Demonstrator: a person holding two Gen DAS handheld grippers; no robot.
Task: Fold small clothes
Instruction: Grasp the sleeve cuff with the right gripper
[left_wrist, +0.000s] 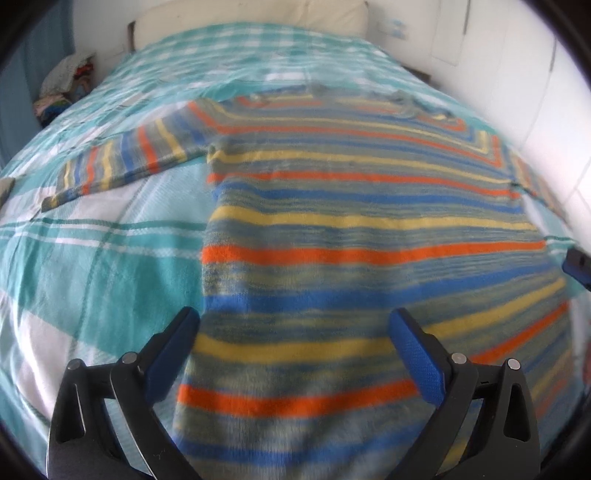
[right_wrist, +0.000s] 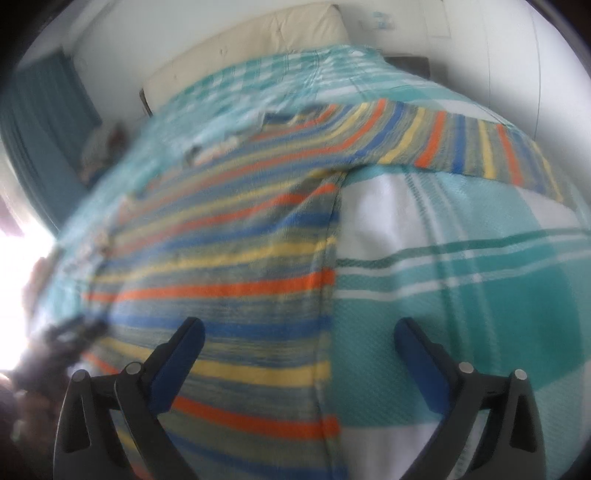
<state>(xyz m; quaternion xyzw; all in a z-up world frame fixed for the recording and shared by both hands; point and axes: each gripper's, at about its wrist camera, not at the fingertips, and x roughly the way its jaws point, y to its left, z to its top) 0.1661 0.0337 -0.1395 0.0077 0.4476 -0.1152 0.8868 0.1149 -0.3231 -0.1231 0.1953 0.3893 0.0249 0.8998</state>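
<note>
A striped sweater (left_wrist: 354, 229) in orange, blue, yellow and grey lies flat on the bed, sleeves spread out to both sides. Its left sleeve (left_wrist: 125, 158) stretches across the cover in the left wrist view; the other sleeve (right_wrist: 461, 144) shows in the right wrist view. My left gripper (left_wrist: 295, 332) hangs open over the sweater's lower left edge, with nothing between its fingers. Over the sweater's (right_wrist: 221, 266) lower right edge my right gripper (right_wrist: 299, 343) is open too, one finger above the knit and one above the cover. The right wrist view is blurred.
The bed carries a teal and white checked cover (left_wrist: 92, 258). A cream headboard (left_wrist: 251, 14) stands against the white wall. A pile of clothes (left_wrist: 66, 88) sits beside the bed at far left. The other gripper (right_wrist: 62, 339) shows blurred at the right wrist view's left edge.
</note>
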